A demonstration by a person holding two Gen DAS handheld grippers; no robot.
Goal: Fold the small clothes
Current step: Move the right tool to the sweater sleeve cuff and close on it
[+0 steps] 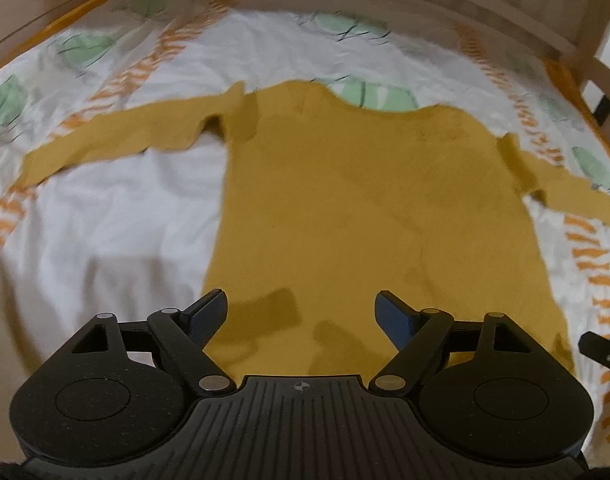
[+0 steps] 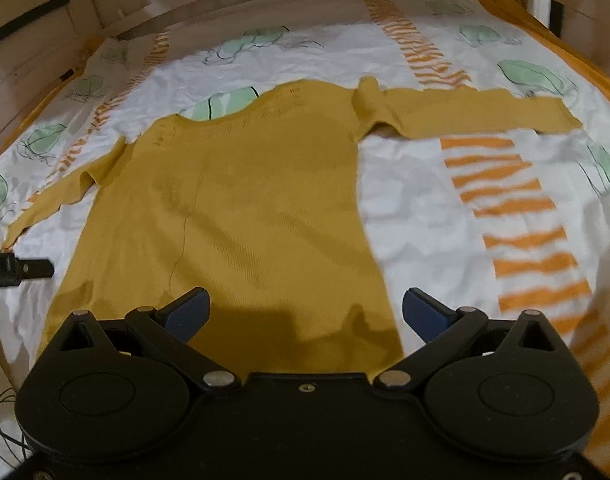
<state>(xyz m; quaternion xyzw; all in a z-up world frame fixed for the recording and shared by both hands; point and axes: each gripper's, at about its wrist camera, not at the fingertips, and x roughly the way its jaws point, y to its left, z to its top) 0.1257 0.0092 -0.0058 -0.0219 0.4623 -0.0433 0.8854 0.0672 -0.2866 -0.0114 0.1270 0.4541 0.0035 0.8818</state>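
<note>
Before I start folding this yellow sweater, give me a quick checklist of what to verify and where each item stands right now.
1. Sweater spread flat on the bedsheet: ok.
2. Both sleeves stretched outward, long sleeve and other sleeve: ok.
3. Left gripper open, holding nothing: ok.
4. Right gripper open, holding nothing: ok.
5. Both grippers at the hem end: ok.
6. Fabric free of wrinkles: cannot tell, pictures blurred.

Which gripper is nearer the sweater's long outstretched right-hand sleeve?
Right. The right gripper sits over the mustard-yellow knit sweater's hem corner on that sleeve's side; the left gripper is at the opposite corner.
</note>
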